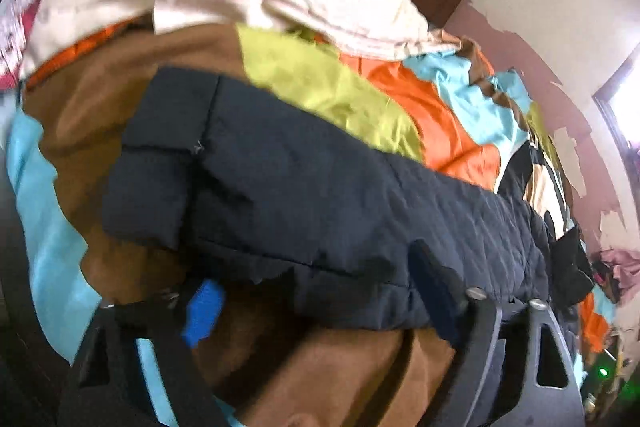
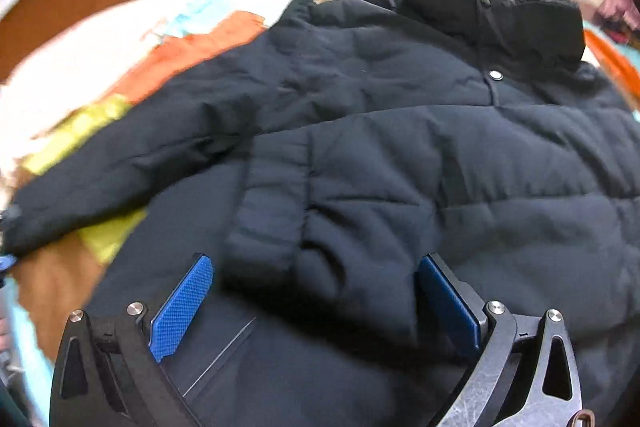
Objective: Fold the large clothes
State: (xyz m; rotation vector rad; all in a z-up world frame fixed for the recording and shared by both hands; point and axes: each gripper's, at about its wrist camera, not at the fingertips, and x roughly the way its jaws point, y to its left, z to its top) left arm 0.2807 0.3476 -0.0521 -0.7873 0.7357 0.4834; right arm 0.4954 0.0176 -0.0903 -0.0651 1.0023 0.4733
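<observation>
Jacket cuff between spread right claw pads.

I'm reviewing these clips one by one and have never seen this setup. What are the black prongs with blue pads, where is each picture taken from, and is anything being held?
A person holds a two-finger gripper in each hand, each with a fisheye camera looking along its fingers. The left gripper looks along a sleeve of the dark padded jacket; the right gripper looks up the jacket's front towards the collar. The jacket lies on a colourful patchwork bedspread. Both grippers look open, holding nothing.
</observation>
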